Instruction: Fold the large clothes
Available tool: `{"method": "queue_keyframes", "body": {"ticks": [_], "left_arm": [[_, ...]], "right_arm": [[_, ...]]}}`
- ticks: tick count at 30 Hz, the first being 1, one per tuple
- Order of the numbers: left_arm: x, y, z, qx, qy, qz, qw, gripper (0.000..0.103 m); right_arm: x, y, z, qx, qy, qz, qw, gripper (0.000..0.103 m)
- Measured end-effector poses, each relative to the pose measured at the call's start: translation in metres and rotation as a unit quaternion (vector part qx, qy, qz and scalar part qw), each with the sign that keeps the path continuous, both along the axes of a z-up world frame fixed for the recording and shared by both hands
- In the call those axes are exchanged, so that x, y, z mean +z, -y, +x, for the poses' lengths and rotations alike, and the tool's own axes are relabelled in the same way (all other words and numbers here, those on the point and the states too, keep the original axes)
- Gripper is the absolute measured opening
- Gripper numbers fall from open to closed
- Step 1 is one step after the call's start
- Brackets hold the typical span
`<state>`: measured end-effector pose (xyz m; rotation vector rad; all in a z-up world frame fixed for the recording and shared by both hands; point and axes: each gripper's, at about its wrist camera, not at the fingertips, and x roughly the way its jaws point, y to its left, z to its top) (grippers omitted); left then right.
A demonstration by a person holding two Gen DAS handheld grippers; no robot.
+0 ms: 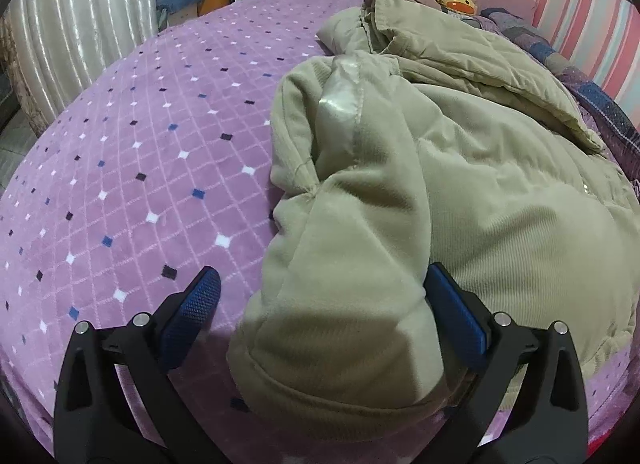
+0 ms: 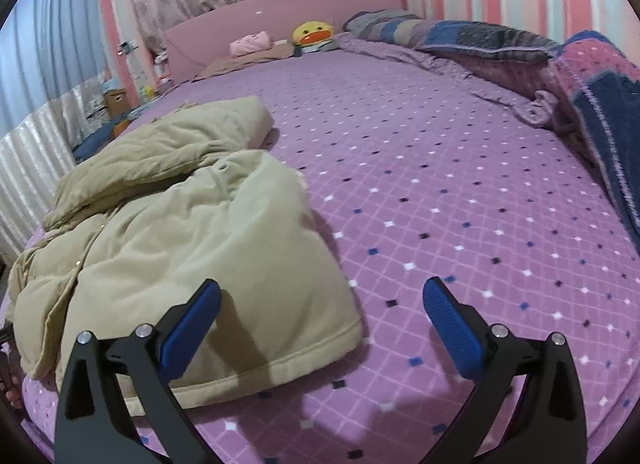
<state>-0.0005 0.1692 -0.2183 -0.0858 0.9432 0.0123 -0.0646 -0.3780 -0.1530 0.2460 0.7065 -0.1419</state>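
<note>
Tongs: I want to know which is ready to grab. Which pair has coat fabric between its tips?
The left tongs: the beige coat's sleeve lies between their open tips; the right tongs gape over bedspread.

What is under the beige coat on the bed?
The beige coat lies directly on the purple diamond-pattern bedspread, which shows all around it. Whatever sits beneath its folded layers is covered; nothing pokes out along the visible edges.

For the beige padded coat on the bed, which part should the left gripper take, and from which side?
Probably the sleeve cuff: the coat has that sleeve lying toward the near bed edge, and it already sits between the open jaws of the left gripper. Come from the near edge, along the sleeve, closing across the stitched cuff band, which looks thinner than the puffy body. The right gripper is open too.
</note>
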Motion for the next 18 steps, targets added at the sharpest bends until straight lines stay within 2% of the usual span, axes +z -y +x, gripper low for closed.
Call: {"method": "queue_keyframes", "body": {"ticks": [2,4,7,11,12,13,14,16,18], "left_arm": [[0.000,0.001,0.000,0.000,-0.001,0.000,1.0000,0.100],[0.000,0.000,0.000,0.001,-0.003,-0.005,1.0000,0.100],[0.000,0.001,0.001,0.003,-0.004,-0.006,1.0000,0.100],[-0.001,0.000,0.002,0.004,-0.007,-0.001,1.0000,0.100],[-0.001,0.001,0.002,0.005,-0.008,0.001,1.0000,0.100],[0.000,0.001,0.003,0.006,-0.009,0.002,0.9999,0.100],[0.001,0.002,0.003,0.009,-0.010,0.004,0.9999,0.100],[0.003,0.003,0.003,0.015,-0.012,0.004,0.9998,0.100],[0.006,0.005,0.000,0.017,-0.012,0.004,0.9998,0.100]], "right_arm": [[-0.007,-0.002,0.009,0.019,-0.005,-0.013,1.000,0.101],[-0.015,0.002,0.019,0.038,-0.017,-0.006,0.999,0.101],[-0.029,0.013,0.034,0.081,-0.039,0.024,0.996,0.101],[-0.054,0.021,0.059,0.132,-0.077,0.081,0.985,0.100],[-0.053,0.018,0.059,0.140,-0.075,0.083,0.984,0.082],[-0.051,0.012,0.058,0.162,-0.071,0.099,0.979,0.049],[-0.048,0.006,0.056,0.167,-0.069,0.114,0.977,0.042],[-0.041,-0.002,0.048,0.157,-0.061,0.107,0.980,0.023],[-0.030,-0.006,0.033,0.145,-0.046,0.115,0.982,0.018]]}}
